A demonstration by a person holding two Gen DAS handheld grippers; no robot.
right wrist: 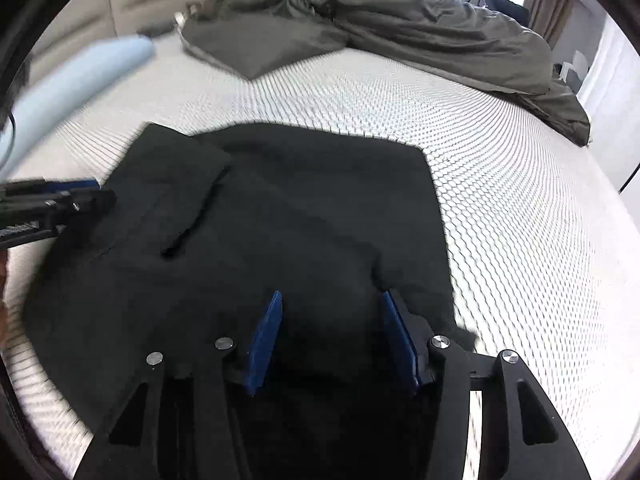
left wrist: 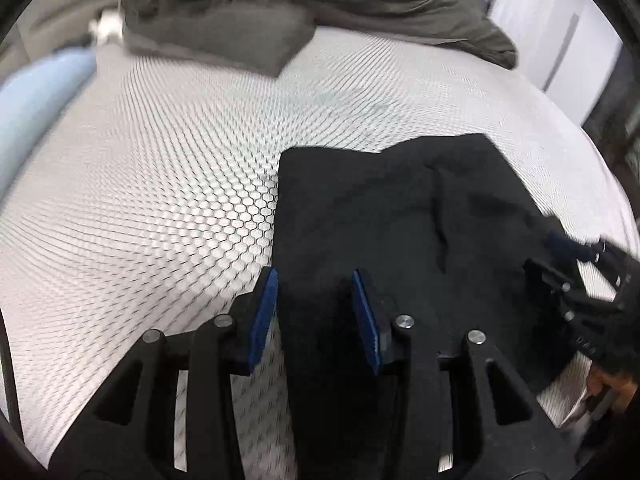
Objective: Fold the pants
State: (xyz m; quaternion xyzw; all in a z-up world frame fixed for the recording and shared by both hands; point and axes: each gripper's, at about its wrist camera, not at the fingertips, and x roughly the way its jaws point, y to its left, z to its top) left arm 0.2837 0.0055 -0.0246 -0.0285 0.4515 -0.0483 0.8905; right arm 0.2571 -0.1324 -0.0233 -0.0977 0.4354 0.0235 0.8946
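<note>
Black pants (left wrist: 400, 216) lie folded flat on the white honeycomb-patterned mattress (left wrist: 160, 184); they also show in the right wrist view (right wrist: 288, 208). My left gripper (left wrist: 314, 280) is open over the pants' left edge, blue pads apart, holding nothing. My right gripper (right wrist: 330, 300) is open over the near right part of the pants, holding nothing. The right gripper also shows at the right edge of the left wrist view (left wrist: 580, 256). The left gripper shows at the left edge of the right wrist view (right wrist: 80, 196).
A crumpled grey duvet (right wrist: 400, 28) and a grey pillow (right wrist: 260, 44) lie at the far end of the mattress (right wrist: 520, 200). A light blue roll (right wrist: 80, 76) lies at the far left. A white wall stands to the right.
</note>
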